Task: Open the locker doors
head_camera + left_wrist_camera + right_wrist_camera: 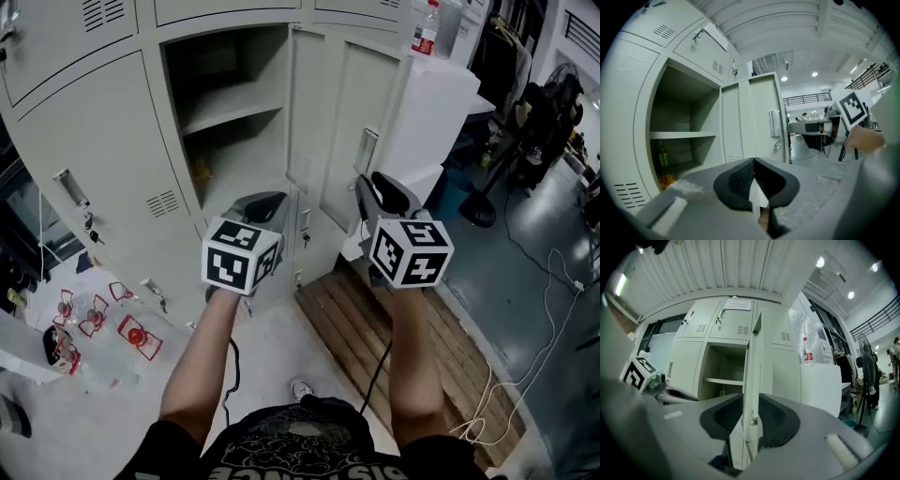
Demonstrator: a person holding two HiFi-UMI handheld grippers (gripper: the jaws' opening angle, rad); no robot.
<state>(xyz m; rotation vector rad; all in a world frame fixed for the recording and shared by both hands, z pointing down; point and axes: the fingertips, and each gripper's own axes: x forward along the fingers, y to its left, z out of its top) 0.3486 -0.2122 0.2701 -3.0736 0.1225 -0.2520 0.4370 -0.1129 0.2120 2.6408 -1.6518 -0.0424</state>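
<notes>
Workshop floor with a wooden pallet (375, 328) at lower centre, pale grey lockers (94, 122) across the upper frame. Right of centre, open locker door (361, 103) swung outward, its free edge pinched between the jaws of the right gripper (751, 399). Left of centre, left gripper (753, 160) with jaws closed together on nothing, facing the open compartment.

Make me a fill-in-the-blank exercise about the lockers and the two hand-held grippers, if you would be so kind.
1. The pale grey metal locker door of the middle compartment stands ____.
2. The right hand-held gripper has that door's ____ between its jaws.
3. The left hand-held gripper has its jaws ____, with nothing between them.
4. The clear plastic bottle with a red label stands on ____ of the white cabinet.
Missing words: open; edge; shut; top.
</notes>
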